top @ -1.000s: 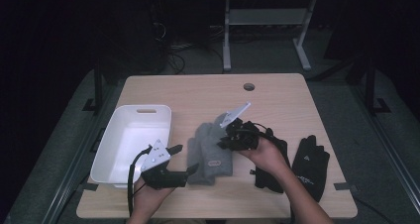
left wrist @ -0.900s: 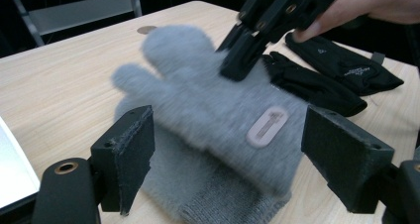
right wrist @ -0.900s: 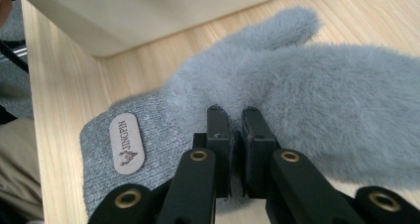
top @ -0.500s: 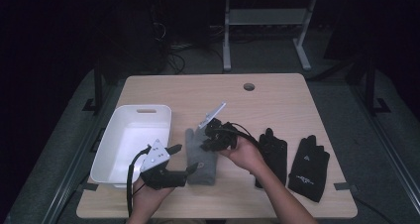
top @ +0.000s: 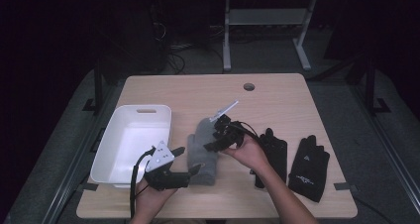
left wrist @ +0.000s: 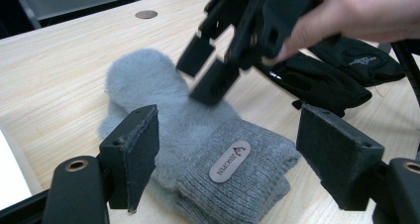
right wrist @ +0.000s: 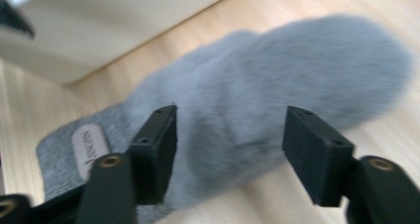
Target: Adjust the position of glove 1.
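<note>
The right gripper (top: 214, 140) hangs just above the fluffy upper half of the grey mitten (top: 203, 152), its jaws spread wide with nothing between them; in the right gripper view the two black jaws frame the furry part of the mitten from above, without a clear touch. In the left gripper view this right gripper (left wrist: 210, 68) shows tilted down over the mitten (left wrist: 198, 135), a hand (left wrist: 356, 11) wrapped around its body. The left gripper (top: 190, 160) sits low at the near edge of the worktop (top: 277, 95), jaws also wide apart and holding nothing, pointed at the knitted cuff of the mitten, which lies between them in its own view; I cannot tell whether a jaw touches the cuff. The mitten lies flat on the worktop, cuff toward the person, with a small oval label (left wrist: 229, 160) on the cuff. Just beside it on the left stands a white tub (top: 130, 140). On the right of the mitten lie two black gloves, one (top: 275, 152) near the right hand (top: 247, 152) and partly under the forearm, the other (top: 309, 167) farther toward the worktop's right edge.
</note>
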`<state>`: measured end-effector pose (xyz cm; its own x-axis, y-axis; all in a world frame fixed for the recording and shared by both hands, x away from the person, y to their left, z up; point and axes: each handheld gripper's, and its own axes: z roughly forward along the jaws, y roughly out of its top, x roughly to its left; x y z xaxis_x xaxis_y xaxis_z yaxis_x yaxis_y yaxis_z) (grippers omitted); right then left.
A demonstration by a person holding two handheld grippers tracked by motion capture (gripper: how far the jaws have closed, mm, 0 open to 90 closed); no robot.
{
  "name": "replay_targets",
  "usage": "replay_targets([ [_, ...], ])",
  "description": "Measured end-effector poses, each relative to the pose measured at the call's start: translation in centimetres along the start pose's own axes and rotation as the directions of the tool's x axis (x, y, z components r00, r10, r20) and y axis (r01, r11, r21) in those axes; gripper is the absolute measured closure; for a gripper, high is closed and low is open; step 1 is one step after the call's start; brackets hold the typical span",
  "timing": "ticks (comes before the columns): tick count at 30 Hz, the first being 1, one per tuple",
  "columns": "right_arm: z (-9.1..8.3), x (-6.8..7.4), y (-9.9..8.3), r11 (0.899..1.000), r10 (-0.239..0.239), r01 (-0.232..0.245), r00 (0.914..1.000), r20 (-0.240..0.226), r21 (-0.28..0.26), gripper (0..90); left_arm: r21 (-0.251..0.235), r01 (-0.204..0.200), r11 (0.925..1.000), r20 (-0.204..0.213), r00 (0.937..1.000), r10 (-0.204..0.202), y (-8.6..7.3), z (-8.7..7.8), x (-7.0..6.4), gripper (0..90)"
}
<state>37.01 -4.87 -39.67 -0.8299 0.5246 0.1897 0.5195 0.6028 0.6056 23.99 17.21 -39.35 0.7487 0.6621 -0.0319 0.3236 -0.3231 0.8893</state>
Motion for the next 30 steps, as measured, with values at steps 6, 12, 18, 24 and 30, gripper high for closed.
replay_targets([
  [6, -1.1, -1.5, 0.4, 0.998, 0.064, -0.063, 0.9975, 0.029, -0.025, 33.6, 0.006, 0.001, 1.0, 0.005, 1.0, -0.001, 0.0, 0.1, -0.1, 24.1],
  [12, -0.2, -3.1, 1.2, 0.993, 0.115, -0.115, 0.9924, 0.043, -0.011, 32.6, 0.007, -0.004, 1.0, 0.002, 1.0, 0.004, 0.1, 0.0, -0.1, 24.2],
  [18, 0.9, -4.2, 1.8, 0.986, 0.169, -0.169, 0.985, 0.032, -0.008, 31.3, 0.004, -0.005, 1.0, 0.007, 1.0, 0.005, 0.1, -0.1, -0.2, 24.2],
  [24, 2.4, -5.3, 1.6, 0.972, 0.235, -0.236, 0.9712, 0.038, 0.017, 30.1, 0.005, -0.012, 0.9999, 0.011, 0.9999, 0.012, 0.2, 0.0, -0.4, 24.2],
  [30, 3.8, -6.3, 1.2, 0.954, 0.295, -0.295, 0.9555, 0.017, 0.043, 30.6, 0.003, -0.012, 0.9999, 0.013, 0.9998, 0.012, 0.2, 0.0, -0.5, 24.2],
])
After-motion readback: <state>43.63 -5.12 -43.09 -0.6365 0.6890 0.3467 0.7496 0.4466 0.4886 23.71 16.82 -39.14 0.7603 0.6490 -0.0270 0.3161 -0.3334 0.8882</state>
